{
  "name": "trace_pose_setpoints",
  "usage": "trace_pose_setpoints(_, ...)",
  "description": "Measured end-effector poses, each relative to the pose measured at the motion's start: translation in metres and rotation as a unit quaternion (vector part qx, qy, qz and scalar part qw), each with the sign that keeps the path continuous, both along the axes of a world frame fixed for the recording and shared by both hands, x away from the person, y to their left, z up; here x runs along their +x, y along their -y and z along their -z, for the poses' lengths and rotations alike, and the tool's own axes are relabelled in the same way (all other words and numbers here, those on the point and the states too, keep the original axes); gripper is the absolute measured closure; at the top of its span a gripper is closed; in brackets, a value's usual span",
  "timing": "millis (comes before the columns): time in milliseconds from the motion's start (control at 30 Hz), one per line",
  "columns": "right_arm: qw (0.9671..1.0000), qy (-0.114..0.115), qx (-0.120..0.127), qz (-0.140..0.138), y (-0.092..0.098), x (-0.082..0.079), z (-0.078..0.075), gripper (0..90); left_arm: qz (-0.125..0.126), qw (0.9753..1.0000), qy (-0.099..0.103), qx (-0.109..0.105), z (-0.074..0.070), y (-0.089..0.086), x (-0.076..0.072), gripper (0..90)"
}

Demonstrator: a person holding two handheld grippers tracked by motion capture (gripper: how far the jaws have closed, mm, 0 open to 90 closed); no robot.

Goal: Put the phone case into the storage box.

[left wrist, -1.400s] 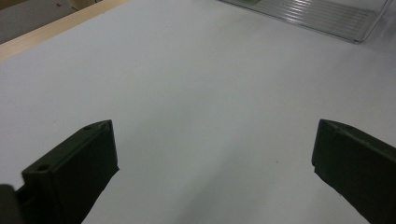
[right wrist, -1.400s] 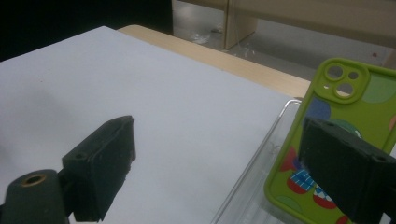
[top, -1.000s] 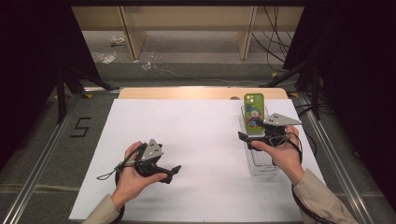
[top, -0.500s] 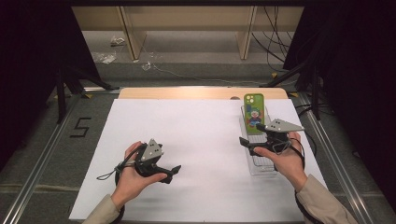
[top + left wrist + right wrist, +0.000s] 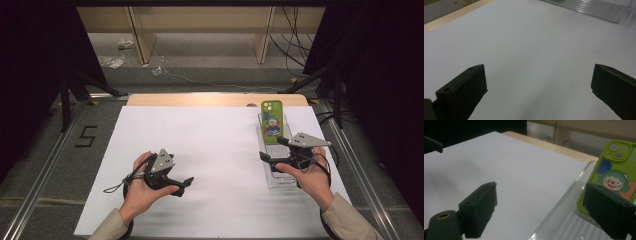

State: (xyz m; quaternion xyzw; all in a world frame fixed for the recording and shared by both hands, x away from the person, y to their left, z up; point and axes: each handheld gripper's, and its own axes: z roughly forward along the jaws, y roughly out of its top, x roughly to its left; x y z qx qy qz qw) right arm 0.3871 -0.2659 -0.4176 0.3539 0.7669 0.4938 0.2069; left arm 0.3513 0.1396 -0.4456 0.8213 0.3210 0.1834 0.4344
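Right gripper, jaws wide open, hovers over clear ribbed plastic tray approaching green clown-print phone case; next likely: close on case.

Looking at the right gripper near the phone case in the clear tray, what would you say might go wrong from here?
The right gripper is open above the clear tray; one jaw could catch the tray's rim and push the light tray across the white sheet. The green phone case lies partly over the tray's far end, so a one-sided pinch may tip it out.
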Motion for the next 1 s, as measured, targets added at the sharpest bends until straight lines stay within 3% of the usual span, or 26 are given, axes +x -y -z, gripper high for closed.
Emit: trace_pose_setpoints(1000,1.0,0.004,-0.003,0.002,0.014,-0.014,0.006,13.5,-0.003,1.0,0.0,0.001,0.0,-0.005,-0.002,0.0)
